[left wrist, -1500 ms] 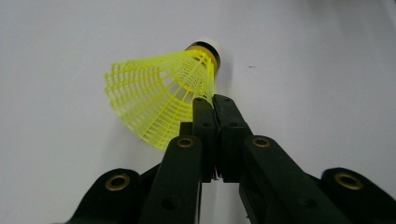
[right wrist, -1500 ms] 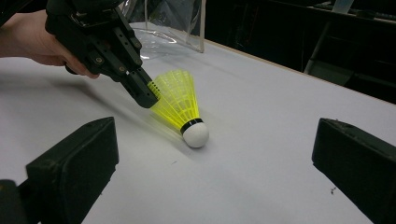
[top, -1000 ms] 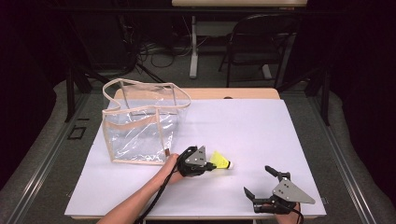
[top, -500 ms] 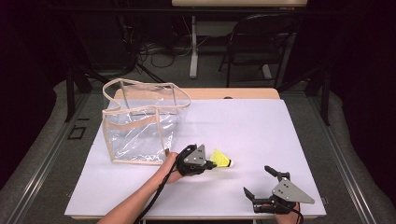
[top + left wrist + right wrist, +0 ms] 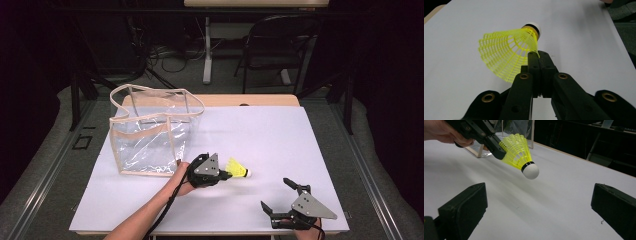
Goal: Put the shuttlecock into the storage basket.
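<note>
Left tool (image 5: 224,174), jaws clamped on the yellow shuttlecock's (image 5: 238,168) skirt rim, holds it above the desk (image 5: 280,135), cork toward the gaping right tool (image 5: 281,198); clear bag (image 5: 150,132) lies behind.

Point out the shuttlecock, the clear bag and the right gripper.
shuttlecock (image 5: 530,171): right gripper view, on its white cork tip.
clear bag (image 5: 150,145): high view, on its transparent front wall.
right gripper (image 5: 282,196): high view, midway between its open jaws.
</note>
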`<action>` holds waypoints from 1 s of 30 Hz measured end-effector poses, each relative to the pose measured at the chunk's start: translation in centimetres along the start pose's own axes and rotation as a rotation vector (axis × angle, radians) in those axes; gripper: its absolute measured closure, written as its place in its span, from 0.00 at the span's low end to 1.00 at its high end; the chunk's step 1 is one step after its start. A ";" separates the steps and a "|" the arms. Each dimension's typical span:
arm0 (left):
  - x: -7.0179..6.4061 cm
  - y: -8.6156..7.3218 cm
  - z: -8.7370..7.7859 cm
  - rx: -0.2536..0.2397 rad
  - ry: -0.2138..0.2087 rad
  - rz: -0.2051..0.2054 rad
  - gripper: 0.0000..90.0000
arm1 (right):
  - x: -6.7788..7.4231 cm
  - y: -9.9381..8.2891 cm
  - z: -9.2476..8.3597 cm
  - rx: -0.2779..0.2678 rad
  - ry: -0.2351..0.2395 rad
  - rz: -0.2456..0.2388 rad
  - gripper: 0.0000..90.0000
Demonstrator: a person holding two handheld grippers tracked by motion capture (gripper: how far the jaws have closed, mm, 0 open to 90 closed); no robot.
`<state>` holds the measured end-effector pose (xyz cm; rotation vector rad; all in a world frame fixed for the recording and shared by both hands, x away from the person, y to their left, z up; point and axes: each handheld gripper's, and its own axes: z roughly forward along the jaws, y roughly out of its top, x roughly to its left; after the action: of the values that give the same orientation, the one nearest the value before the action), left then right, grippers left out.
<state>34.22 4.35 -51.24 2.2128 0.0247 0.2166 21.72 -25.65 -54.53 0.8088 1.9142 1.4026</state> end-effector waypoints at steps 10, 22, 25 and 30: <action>-0.1 0.3 0.1 -0.007 -0.001 -0.004 0.99 | -0.1 -0.1 0.1 0.008 0.000 -0.003 0.00; -0.2 1.3 -0.6 -0.039 0.013 0.006 0.99 | 0.0 0.0 0.2 0.009 0.003 0.001 0.00; -0.2 1.6 -0.9 -0.049 0.018 0.009 0.99 | 0.1 0.0 0.2 0.007 0.004 -0.001 0.00; -0.2 1.9 -1.0 -0.055 0.018 0.012 0.99 | 0.1 0.0 0.2 0.008 0.002 0.001 0.00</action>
<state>33.72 3.92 -49.20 2.1568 0.0154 0.2407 21.82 -25.48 -54.62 0.8131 1.9226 1.3978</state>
